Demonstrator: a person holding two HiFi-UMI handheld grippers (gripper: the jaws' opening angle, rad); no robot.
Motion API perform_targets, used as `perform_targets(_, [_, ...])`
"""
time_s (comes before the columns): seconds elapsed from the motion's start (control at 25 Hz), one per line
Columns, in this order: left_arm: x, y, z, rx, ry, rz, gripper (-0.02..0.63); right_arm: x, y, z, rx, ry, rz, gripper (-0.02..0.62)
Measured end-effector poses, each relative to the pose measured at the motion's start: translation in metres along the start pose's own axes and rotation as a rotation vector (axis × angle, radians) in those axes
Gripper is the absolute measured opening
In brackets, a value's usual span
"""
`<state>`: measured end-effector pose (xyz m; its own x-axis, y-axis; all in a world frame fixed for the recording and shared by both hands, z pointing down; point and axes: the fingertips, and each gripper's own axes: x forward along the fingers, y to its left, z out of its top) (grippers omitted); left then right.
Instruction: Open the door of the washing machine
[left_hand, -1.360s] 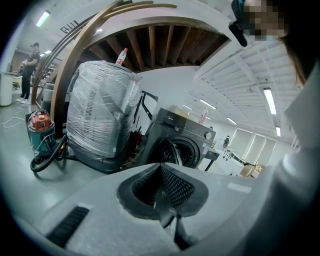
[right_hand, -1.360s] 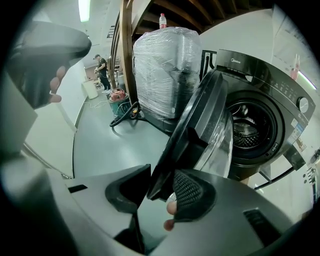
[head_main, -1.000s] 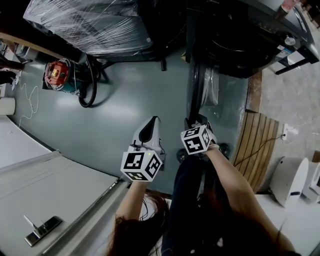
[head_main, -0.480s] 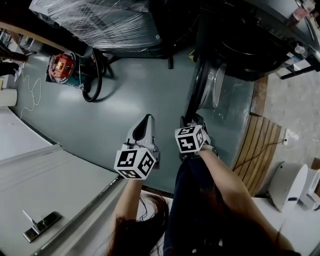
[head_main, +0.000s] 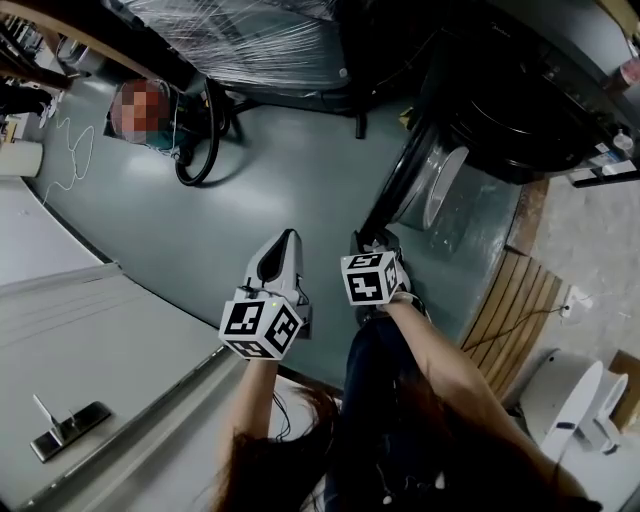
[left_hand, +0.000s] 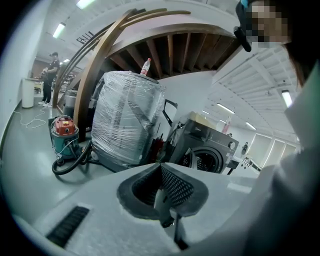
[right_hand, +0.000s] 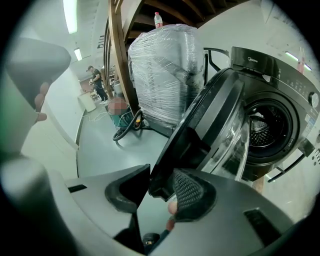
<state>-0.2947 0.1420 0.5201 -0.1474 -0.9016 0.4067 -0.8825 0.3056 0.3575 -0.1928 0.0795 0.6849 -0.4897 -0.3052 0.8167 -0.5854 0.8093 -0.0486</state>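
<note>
The dark washing machine (head_main: 520, 110) stands at the upper right of the head view, its round door (head_main: 415, 195) swung well out and the glass bowl facing right. My right gripper (head_main: 372, 243) is at the door's free edge. In the right gripper view the black door rim (right_hand: 200, 130) sits between the jaws of the right gripper (right_hand: 161, 187), which is shut on it; the open drum (right_hand: 270, 127) shows behind. My left gripper (head_main: 283, 240) hovers just left of the door, shut on nothing. The left gripper (left_hand: 161, 187) has its pads together, with the washing machine (left_hand: 207, 150) far ahead.
A large appliance in clear wrap (head_main: 260, 45) stands left of the washer. A red and teal vacuum (left_hand: 64, 135) with a black hose (head_main: 200, 150) sits on the grey floor. A wooden slat board (head_main: 510, 300) lies at the right. A white panel (head_main: 90, 350) is at lower left.
The door has swung further out from the machine, with the right gripper on its edge drawing back toward me. The left gripper has kept beside it, shut.
</note>
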Motion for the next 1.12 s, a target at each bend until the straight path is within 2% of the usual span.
perform_targets(0.36, [0.006,0.023,0.016,-0.038,-0.039,0.085,0.012,0.013,0.016,0.018,0.013,0.008,0.019,0.13])
perform_targets(0.76, [0.003,0.051,0.027,-0.086,-0.076,0.202,0.012,0.029,0.035,0.038,-0.024,0.024,0.079,0.127])
perform_targets(0.96, [0.002,0.06,0.03,-0.098,-0.076,0.227,0.012,0.037,0.039,0.048,-0.028,0.036,0.08,0.127])
perform_targets(1.12, [0.009,0.072,0.035,-0.098,-0.065,0.216,0.012,0.041,0.046,0.056,-0.024,0.041,0.075,0.127])
